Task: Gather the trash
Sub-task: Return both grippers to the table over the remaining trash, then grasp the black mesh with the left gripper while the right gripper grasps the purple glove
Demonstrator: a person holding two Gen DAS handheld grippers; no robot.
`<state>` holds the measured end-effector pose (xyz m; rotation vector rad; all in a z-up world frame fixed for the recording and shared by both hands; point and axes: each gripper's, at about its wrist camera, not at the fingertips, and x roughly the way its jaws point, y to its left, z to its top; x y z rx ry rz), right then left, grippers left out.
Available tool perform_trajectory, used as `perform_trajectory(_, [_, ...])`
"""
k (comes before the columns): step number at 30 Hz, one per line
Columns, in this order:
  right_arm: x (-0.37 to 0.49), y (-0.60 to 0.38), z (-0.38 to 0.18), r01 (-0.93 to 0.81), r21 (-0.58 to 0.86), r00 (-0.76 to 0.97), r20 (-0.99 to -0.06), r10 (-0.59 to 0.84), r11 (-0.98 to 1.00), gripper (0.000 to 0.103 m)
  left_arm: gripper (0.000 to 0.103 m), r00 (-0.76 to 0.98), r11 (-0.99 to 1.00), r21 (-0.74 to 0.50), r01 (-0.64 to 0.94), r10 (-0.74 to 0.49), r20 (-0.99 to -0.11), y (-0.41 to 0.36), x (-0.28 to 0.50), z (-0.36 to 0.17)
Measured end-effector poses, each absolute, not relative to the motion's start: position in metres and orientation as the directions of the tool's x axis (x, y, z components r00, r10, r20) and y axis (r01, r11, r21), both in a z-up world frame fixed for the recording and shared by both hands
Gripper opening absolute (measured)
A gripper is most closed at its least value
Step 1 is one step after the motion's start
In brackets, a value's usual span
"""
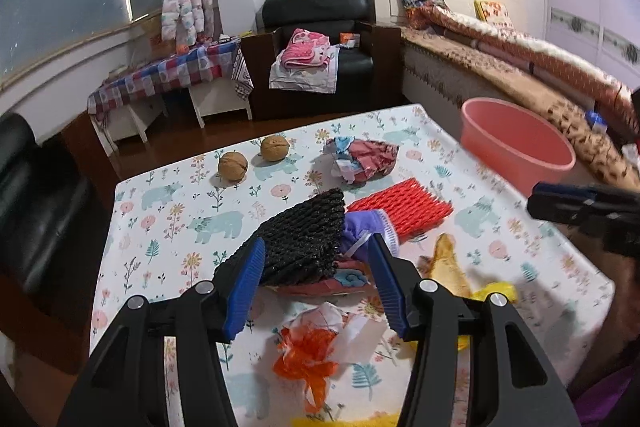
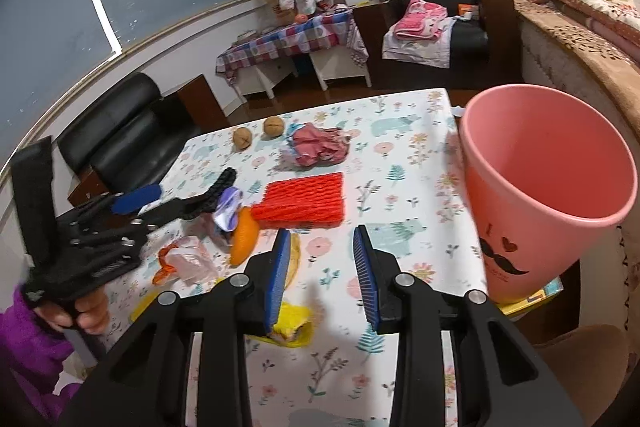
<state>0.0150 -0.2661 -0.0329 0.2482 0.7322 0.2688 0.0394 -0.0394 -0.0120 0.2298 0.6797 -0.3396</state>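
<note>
While the left tool [image 1: 318, 281] hangs spread around the black foam net [image 1: 306, 241] at lower centre, closing could snag the purple wrapper [image 1: 366, 229] alongside. The right tool [image 2: 322, 281] stands parted and empty, near the pink bin [image 2: 548, 187].

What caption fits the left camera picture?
Open left tool over black net, pink bin waiting.

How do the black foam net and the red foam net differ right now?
The black foam net is dark and props up at a tilt on other trash, between the left gripper's open jaws; the red foam net is bright and lies flat on the tablecloth, clear of both grippers. Both are ribbed mesh fruit sleeves.
</note>
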Motion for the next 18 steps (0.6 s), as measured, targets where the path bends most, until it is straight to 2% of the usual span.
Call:
perform_trajectory(1, [0.015, -0.264, -0.033, -0.159, 0.317, 0.709, -0.622, 0.332, 0.935, 0.033, 0.051, 0.725, 0.921, 0.102, 0.377, -0.225, -0.651, -0.039, 0.042, -0.014])
perform_trajectory(4, [0.019, -0.257, -0.032, -0.18, 0.338, 0.694, -0.622, 0.362, 0.924, 0.033, 0.035, 0.713, 0.923, 0.101, 0.371, -0.214, -0.668, -0.035, 0.051, -0.025])
perform_trajectory(6, [0.023, -0.25, -0.032, -0.198, 0.353, 0.678, -0.624, 0.387, 0.915, 0.034, 0.013, 0.697, 0.929, 0.076, 0.363, -0.216, -0.683, -0.029, 0.056, -0.031])
perform_trajectory(10, [0.033, -0.233, -0.032, -0.235, 0.368, 0.649, -0.629, 0.428, 0.899, 0.043, 0.006, 0.699, 0.943, 0.02, 0.331, -0.231, -0.677, -0.013, 0.058, -0.03])
perform_trajectory(18, [0.056, -0.198, -0.032, -0.291, 0.38, 0.601, -0.641, 0.477, 0.878, 0.044, 0.005, 0.719, 0.958, -0.078, 0.276, -0.26, -0.645, 0.015, 0.053, -0.016])
